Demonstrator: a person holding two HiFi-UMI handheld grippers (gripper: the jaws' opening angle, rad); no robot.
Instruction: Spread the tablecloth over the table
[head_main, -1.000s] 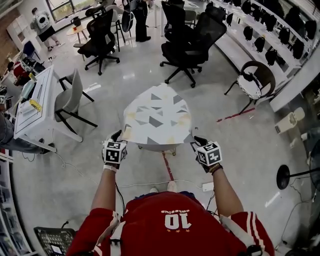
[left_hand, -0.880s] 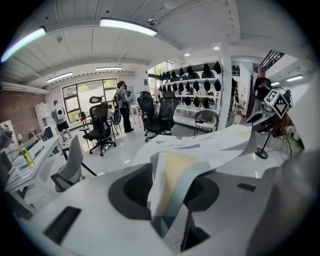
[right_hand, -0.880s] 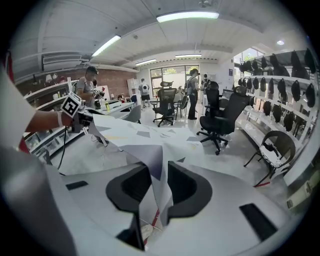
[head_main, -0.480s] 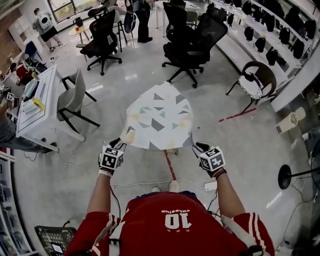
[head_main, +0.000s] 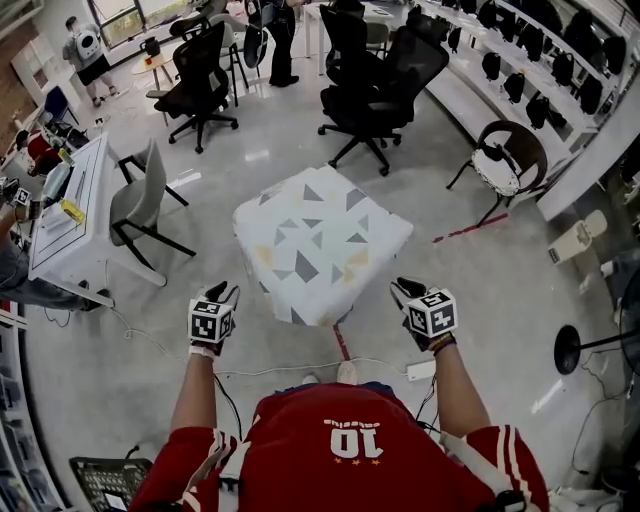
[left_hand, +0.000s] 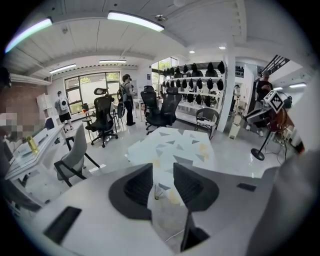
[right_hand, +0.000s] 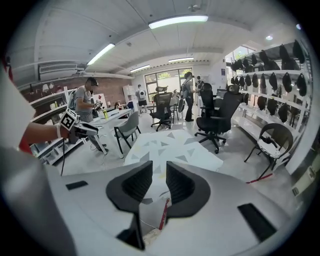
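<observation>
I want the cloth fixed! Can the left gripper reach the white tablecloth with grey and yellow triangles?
Probably yes. The left gripper hangs just short of the white tablecloth with grey and yellow triangles, nothing standing between them. Its jaws have just closed a little but stand apart, empty.

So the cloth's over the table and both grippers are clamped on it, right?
Not clamped: each gripper view shows the left gripper and right gripper with jaws apart and empty, the left's having just closed a little. The tablecloth lies spread as you said.
</observation>
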